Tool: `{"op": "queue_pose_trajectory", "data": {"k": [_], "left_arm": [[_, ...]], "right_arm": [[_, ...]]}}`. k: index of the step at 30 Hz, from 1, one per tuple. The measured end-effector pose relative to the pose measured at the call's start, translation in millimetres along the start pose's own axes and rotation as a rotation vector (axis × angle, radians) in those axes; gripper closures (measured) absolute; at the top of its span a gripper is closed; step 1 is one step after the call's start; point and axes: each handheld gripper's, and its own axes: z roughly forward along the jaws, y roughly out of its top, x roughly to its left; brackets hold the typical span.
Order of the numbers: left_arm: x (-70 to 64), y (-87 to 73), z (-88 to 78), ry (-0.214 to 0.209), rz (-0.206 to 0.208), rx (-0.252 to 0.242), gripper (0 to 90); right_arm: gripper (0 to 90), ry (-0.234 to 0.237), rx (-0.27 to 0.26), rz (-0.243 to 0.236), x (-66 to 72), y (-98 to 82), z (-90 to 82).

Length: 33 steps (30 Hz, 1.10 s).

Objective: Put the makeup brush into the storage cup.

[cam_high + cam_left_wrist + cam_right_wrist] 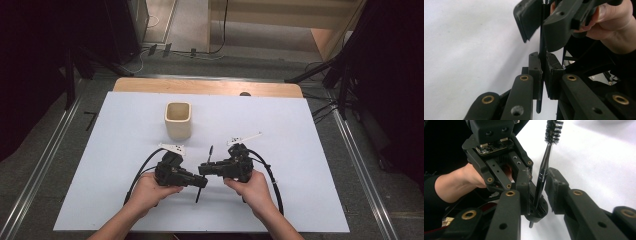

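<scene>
Beige cup (178,120) standing open on table (120,150), left gripper (202,182) clamping black brush (541,176), right gripper (203,169) jaws loosened around it.

A white sheet (125,165) covers the wooden table (210,87) — its far edge bare. A cream cup (178,120) stands on the sheet.

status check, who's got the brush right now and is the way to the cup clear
Left gripper shut on the brush wand. Right gripper jaws parted around the wand, pads off it. Cup upright beyond both grippers, nothing between.
</scene>
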Motion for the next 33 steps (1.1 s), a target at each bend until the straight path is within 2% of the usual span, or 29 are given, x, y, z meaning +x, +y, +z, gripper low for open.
{"op": "queue_pose_trajectory", "data": {"k": [5,6,11,13,16,18,25,29,31,33], "left_arm": [[1.0,0.2,-2.5,0.004,-0.004,0.000,84.9],[2.1,0.8,-4.2,0.000,-0.019,0.007,84.9],[3.1,1.0,-6.8,0.001,-0.030,0.005,84.9],[3.9,0.7,-7.8,0.005,-0.039,0.009,84.9],[5.2,0.5,-9.0,0.012,-0.044,0.014,84.9],[6.0,0.5,-10.1,0.013,-0.041,0.014,84.8],[7.0,0.3,-14.1,0.020,-0.047,0.004,84.8],[7.5,0.4,-16.8,0.024,-0.045,0.000,84.8],[7.9,0.7,-18.5,0.026,-0.041,-0.002,84.8],[7.8,0.9,-18.8,0.027,-0.040,-0.002,84.8]], "right_arm": [[60.8,-0.013,-0.012,-0.029,0.2,-0.6,-2.6],[57.7,-0.016,-0.015,-0.036,0.3,-0.8,-3.1],[46.5,-0.036,-0.026,-0.056,0.3,-1.0,-5.5],[41.5,-0.063,-0.038,-0.045,0.3,-1.0,-8.3],[39.0,-0.074,-0.046,-0.043,0.2,-0.5,-11.1],[34.8,-0.109,-0.043,-0.072,0.9,-1.2,-13.6],[33.2,-0.168,-0.007,-0.107,-0.5,-4.4,-18.8],[32.8,-0.211,-0.006,-0.144,-1.2,-6.6,-24.3],[31.9,-0.254,0.005,-0.177,-1.0,-8.7,-27.7],[30.5,-0.267,0.012,-0.193,-1.1,-9.6,-28.9]]}}
